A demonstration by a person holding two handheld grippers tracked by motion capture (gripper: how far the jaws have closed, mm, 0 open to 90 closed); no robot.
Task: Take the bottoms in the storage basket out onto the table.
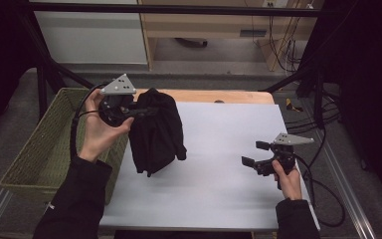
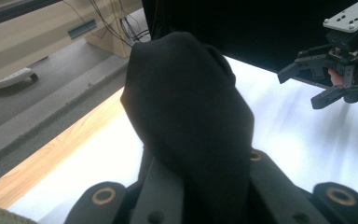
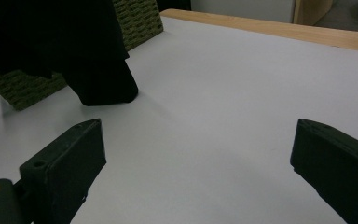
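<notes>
I have the left tongs [image 1: 138, 111] clamped on a black garment [image 1: 155, 130], which hangs bunched from them with its lower end resting on the white sheet [image 1: 219, 164] that covers the desk [image 1: 204, 95]; in the left gripper view the cloth [image 2: 191, 121] rises straight up between my jaws and hides most of what lies beyond them. My right tongs [image 1: 252, 154] stand apart with nothing between them, well to the right of the garment and low over the sheet; from the right gripper view the jaws frame bare white sheet [image 3: 214, 116], and the garment [image 3: 74, 51] sits ahead and to the left of them, near but not touching. A green woven basket [image 1: 45, 144] stands just left of the left tongs, beside the desk edge; the garment hangs on the desk side of its rim.
</notes>
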